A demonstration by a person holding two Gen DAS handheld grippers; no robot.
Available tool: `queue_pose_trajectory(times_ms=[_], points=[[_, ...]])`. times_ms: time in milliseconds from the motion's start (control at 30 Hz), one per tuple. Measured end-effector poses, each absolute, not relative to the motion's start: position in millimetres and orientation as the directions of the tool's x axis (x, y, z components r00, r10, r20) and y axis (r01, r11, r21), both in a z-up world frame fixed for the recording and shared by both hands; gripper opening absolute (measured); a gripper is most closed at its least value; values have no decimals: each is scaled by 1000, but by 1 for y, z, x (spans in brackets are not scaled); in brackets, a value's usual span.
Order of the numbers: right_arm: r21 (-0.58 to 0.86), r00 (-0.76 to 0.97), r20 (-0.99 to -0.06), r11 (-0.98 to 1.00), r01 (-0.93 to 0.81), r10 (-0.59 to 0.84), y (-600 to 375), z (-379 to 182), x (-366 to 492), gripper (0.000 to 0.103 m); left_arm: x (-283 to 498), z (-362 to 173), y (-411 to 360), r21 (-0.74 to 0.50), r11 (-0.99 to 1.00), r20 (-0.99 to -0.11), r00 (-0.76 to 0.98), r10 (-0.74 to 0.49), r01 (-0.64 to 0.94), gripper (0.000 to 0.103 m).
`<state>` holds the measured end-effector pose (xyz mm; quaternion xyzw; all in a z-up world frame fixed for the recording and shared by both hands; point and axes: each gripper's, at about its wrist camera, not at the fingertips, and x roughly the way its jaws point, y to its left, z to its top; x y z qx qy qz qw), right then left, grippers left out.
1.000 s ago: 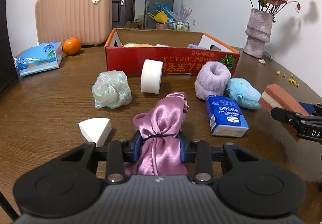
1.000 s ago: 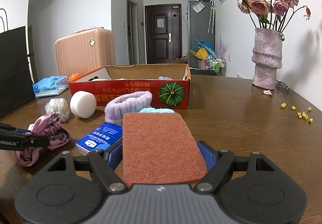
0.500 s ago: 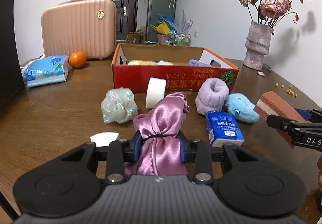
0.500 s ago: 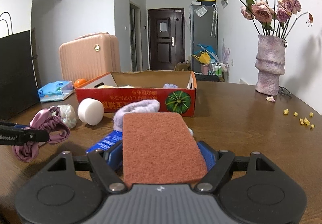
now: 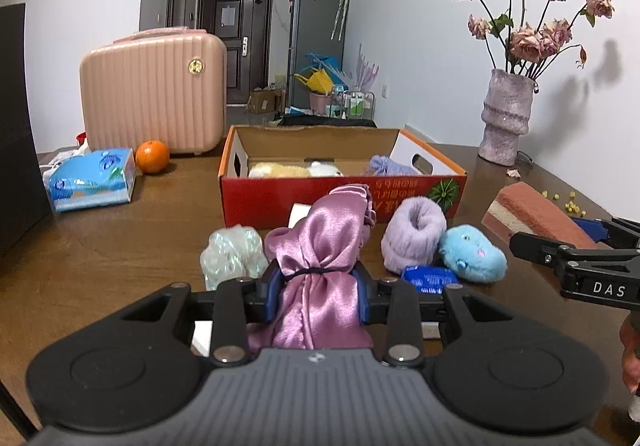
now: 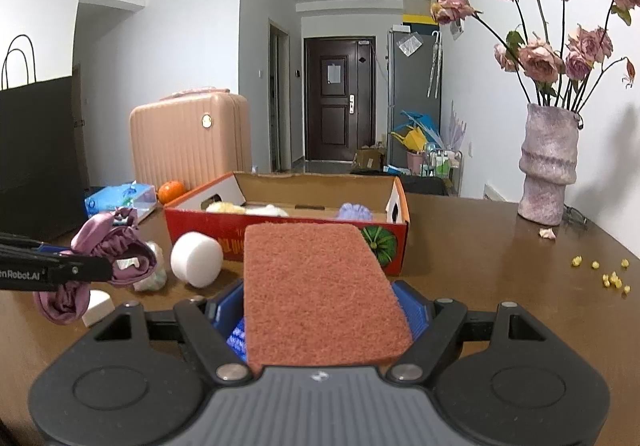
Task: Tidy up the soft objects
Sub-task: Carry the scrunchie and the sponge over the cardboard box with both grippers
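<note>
My left gripper (image 5: 318, 282) is shut on a pink satin scrunchie (image 5: 320, 246), lifted off the table; the same scrunchie (image 6: 108, 250) shows at the left of the right wrist view. My right gripper (image 6: 324, 306) is shut on a rust-red scouring sponge (image 6: 320, 286), also seen as the sponge (image 5: 536, 213) at the right of the left wrist view. Ahead stands an open red cardboard box (image 5: 260, 197) holding yellow, white and lilac soft things. On the table lie a mint mesh puff (image 5: 232, 254), a lilac fleece roll (image 5: 414, 238), a blue plush toy (image 5: 472, 258) and a white foam cylinder (image 6: 196, 260).
A pink suitcase (image 5: 152, 89), an orange (image 5: 152, 161) and a blue tissue pack (image 5: 90, 179) stand at the back left. A vase of dried roses (image 6: 548, 169) is at the right, with yellow crumbs (image 6: 608, 278) near it. A white foam wedge (image 6: 98, 306) lies below the scrunchie.
Both grippers have risen with their loads; the table objects sit lower in view and the inside of the box shows more. The white wedge has slipped under the left gripper.
</note>
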<state>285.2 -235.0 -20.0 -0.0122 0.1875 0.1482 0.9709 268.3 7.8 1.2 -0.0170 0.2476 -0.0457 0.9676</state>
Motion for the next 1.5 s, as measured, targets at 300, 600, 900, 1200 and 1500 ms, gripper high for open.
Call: queue_pose_trajectory(times_ms=[300,600,900,1200,1500], points=[[23,894,-339,952,-304,294,-226,-8,297,77,282,17,6,-43,996,-440,894,-89,78,36],[14,903,-306,950,-313,302,-220,6,314,77,299,31,6,-36,997,-407,910,-79,70,36],[16,909,-281,949,-316,308,-212,17,335,77,320,43,4,-34,997,-379,923,-74,66,36],[11,913,-269,949,-316,307,-204,22,358,77,345,50,5,-50,997,-353,933,-72,58,36],[10,916,-263,950,-312,303,-195,25,386,77,374,55,7,-63,997,-339,939,-53,33,36]])
